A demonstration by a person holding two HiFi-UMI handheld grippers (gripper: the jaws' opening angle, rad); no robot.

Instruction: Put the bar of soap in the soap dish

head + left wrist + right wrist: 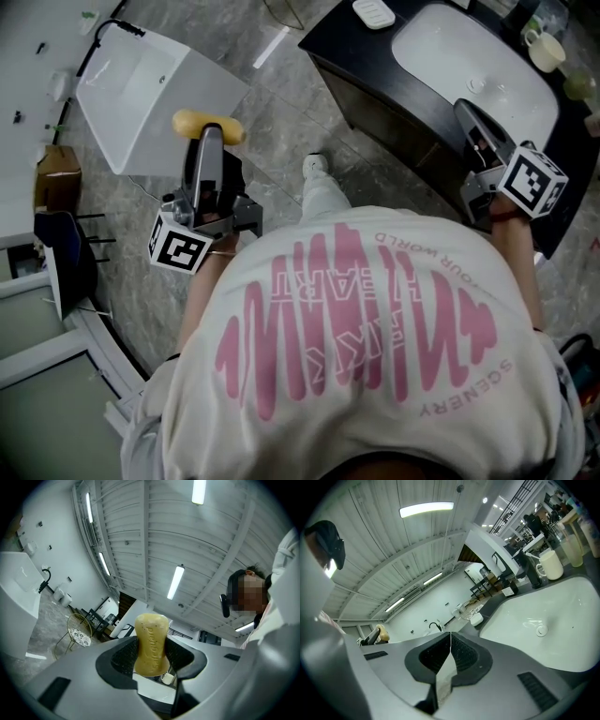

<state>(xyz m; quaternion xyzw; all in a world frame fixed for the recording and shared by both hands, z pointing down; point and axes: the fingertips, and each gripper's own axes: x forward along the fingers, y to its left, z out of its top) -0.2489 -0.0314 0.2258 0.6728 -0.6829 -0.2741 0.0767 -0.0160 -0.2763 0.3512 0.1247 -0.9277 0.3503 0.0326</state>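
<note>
A yellow bar of soap (208, 125) is pinched endwise in my left gripper (210, 136), held above the floor to the left of the person's body. In the left gripper view the soap (152, 634) stands upright between the pads, and the left gripper (151, 659) is shut on it. The white soap dish (373, 12) lies on the dark counter's far end, left of the sink. My right gripper (467, 112) hovers over the counter by the sink, its jaws (450, 644) shut with nothing in them. From there the soap dish (476, 618) shows beyond the basin.
A white sink basin (473, 66) is set in the dark counter (375, 103), with a cream mug (545, 49) at its far side. A second white basin (141, 94) stands on the floor at left, beside a cardboard box (58, 173) and a dark chair (66, 253).
</note>
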